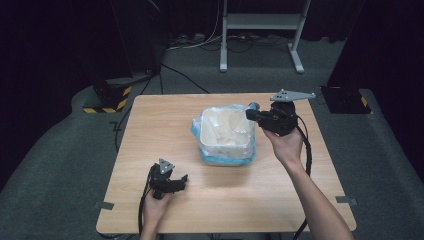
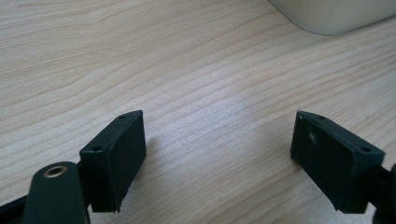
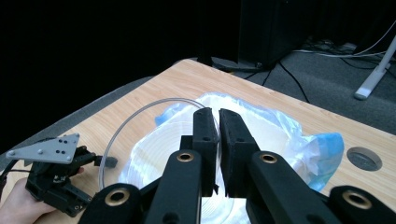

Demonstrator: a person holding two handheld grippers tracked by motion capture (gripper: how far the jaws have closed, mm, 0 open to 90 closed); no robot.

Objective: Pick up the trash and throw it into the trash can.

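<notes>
Looks like a bin-liner job: right gripper (image 1: 252, 113) is up at the far right rim of the bin (image 1: 226, 150), jaws pinched nearly together with a thin slit between them. In the right gripper view the liner (image 3: 299, 135) lies right behind and below its tips; I can't tell for sure whether film is caught in the slit, but it reads as a pinch on the bag edge. Left gripper (image 1: 181, 181) sits low on the table (image 1: 150, 130), near side, well apart from the bin, jaws spread wide on nothing; its own view has bare wood grain between the pads (image 2: 116, 163) and just the bin's rounded corner ahead of it. My read: mid-step, one side of the liner being worked at the rim, other hand idle. Next move likely needs the left claw brought up to the opposite rim to hold or tension the film. Materials: bin is white rigid plastic, squarish, rounded corners; liner is thin translucent film, blue-tinted, crinkly, slippery and easy to tear. Table is pale laminate, smooth.
</notes>
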